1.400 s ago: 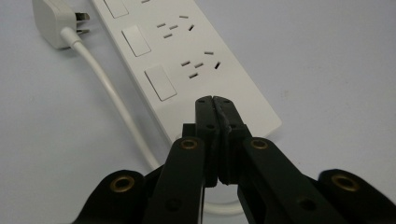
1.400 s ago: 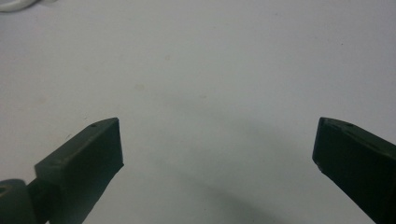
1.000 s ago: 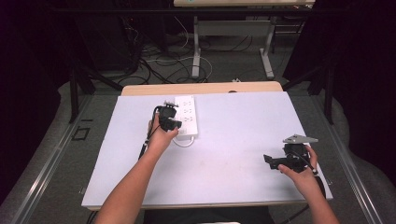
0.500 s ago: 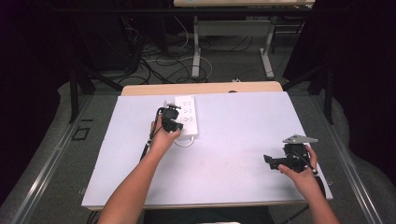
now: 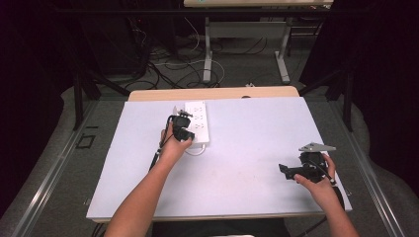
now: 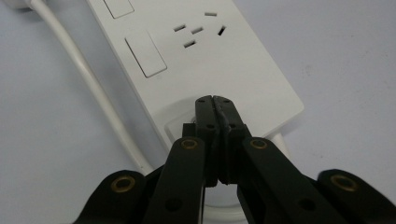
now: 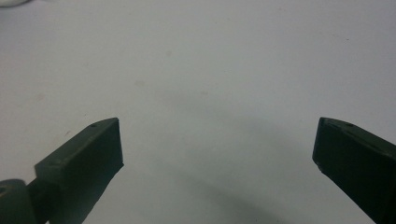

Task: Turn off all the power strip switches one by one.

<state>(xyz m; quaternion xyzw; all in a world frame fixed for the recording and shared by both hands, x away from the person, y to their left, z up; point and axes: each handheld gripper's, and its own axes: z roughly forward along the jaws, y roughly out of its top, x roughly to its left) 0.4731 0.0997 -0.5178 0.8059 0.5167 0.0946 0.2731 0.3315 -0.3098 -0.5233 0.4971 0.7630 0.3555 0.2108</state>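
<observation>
A white power strip (image 5: 197,121) lies flat at the table's back middle. In the left gripper view its sockets and switches (image 6: 243,70) run away from me, and its white cord (image 6: 93,88) trails along the left side. My left gripper (image 5: 186,133) hovers at the strip's near end. Its jaws are shut, tips pressed together (image 6: 215,100) right over a round white plug (image 6: 175,123) seated in the last socket; nothing shows between them. My right gripper (image 5: 284,170) rests low near the table's front right, jaws wide open (image 7: 217,140) over bare white surface.
The white table top (image 5: 257,128) has a wooden strip along its far edge. Beyond it are dark floor, tangled cables and another table's legs (image 5: 207,54). A loop of white cord (image 5: 197,150) lies just in front of the strip.
The left gripper has crept slightly toward the strip's near end. The right gripper has stayed put.
</observation>
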